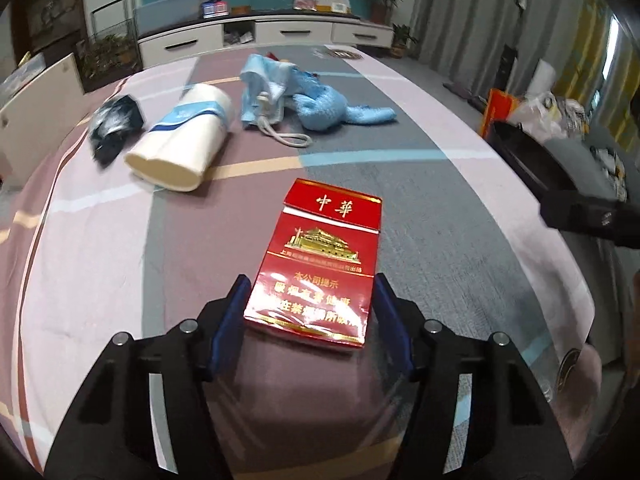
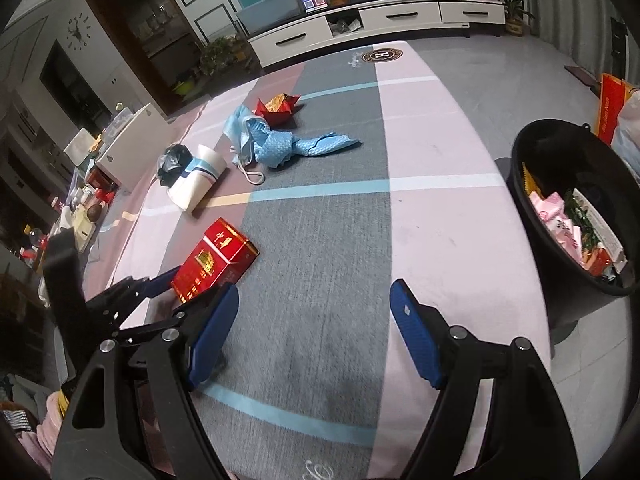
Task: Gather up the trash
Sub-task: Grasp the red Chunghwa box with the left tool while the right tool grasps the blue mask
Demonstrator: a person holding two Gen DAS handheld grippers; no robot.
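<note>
Looking down the left hand-held gripper (image 1: 310,284), we find its two blue pads on either side of the lower end of a red cigarette pack (image 1: 320,264). Each pad sits just beside a long edge of the pack, but we cannot tell whether they actually press on it. The pack lies flat on the striped cloth of the bench (image 1: 420,208), face up, with its lid end pointing away from us.

On our right, the right hand-held gripper (image 2: 314,290) hangs with its jaws spread wide and only grey and pink cloth between them. From this side we see the pack to its left, with the left tool's fingers around the near end.

Farther out on the left lies a white paper cup (image 1: 180,144), tipped on its side with the open mouth towards us. A crumpled black bag (image 1: 114,124) rests against its far left side. Just right of the cup is a pale blue face mask (image 1: 260,92), its white loop trailing onto the cloth. It touches a twisted blue rag (image 1: 336,108). Behind these sits a small red folded paper tray (image 2: 278,108).

Off the right edge of the bench stands a black bin (image 2: 532,168). It holds pink wrappers and other scraps. Against the far wall runs a white TV cabinet (image 2: 376,20).
</note>
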